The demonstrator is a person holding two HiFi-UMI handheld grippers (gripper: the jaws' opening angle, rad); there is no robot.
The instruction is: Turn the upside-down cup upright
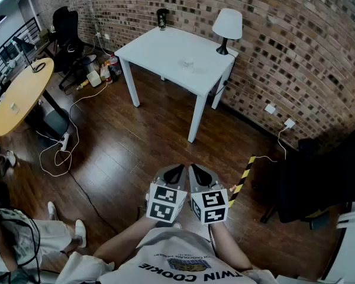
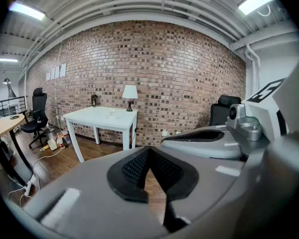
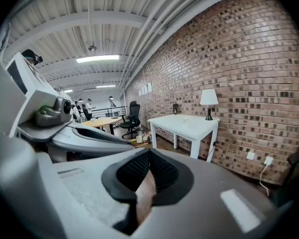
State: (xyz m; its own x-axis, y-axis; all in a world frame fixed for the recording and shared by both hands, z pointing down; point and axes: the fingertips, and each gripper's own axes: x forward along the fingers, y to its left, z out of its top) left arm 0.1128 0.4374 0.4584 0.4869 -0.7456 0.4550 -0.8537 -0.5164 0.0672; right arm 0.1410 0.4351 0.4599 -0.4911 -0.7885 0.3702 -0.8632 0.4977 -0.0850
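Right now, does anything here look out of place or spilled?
Nothing spilled on the white table; the cup is too small to judge. A power strip with loose cable sprawls across the floor.

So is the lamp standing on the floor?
No, the lamp stands on the white table, at its corner near the brick wall.

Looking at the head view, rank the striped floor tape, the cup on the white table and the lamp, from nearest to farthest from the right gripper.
1. Striped floor tape, on the floor just right of the right gripper.
2. Cup, mid white table.
3. Lamp, table's far right corner.
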